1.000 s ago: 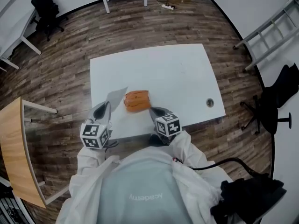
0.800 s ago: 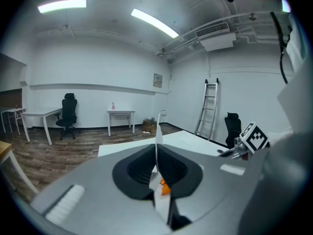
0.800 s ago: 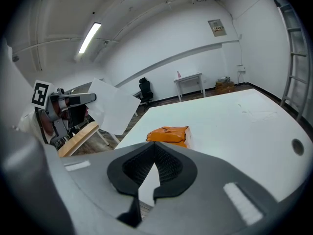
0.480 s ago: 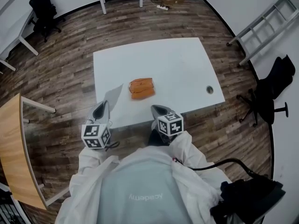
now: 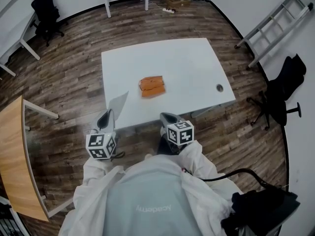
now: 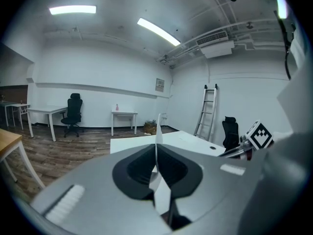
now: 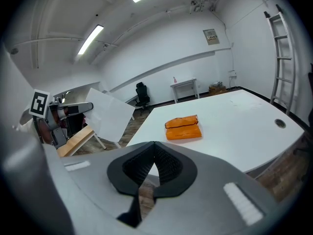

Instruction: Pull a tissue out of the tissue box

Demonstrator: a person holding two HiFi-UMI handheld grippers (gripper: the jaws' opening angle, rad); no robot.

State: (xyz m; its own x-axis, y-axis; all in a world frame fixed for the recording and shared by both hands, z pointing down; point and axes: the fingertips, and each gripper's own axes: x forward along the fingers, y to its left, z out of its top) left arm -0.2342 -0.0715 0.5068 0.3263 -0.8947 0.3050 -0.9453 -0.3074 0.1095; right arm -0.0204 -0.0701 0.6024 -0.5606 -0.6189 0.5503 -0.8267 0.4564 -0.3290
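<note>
An orange tissue pack (image 5: 152, 86) lies near the middle of the white table (image 5: 187, 63); it also shows in the right gripper view (image 7: 183, 128). My left gripper (image 5: 109, 114) is off the table's near left edge, shut on a white tissue (image 5: 117, 103) that stands up from its jaws. That tissue (image 6: 158, 125) appears edge-on between the jaws in the left gripper view, and as a broad sheet (image 7: 110, 113) in the right gripper view. My right gripper (image 5: 164, 116) hangs past the near edge, jaws shut with nothing between them (image 7: 153, 147).
A wooden desk (image 5: 12, 151) stands at the left. A ladder (image 5: 273, 21) and an office chair (image 5: 285, 90) are at the right. Another chair (image 5: 45, 11) and small white tables stand at the back. The table has a cable hole (image 5: 219, 88).
Both grippers have drawn back from the table toward the person, the left one carrying the tissue. The orange pack now lies farther from them.
</note>
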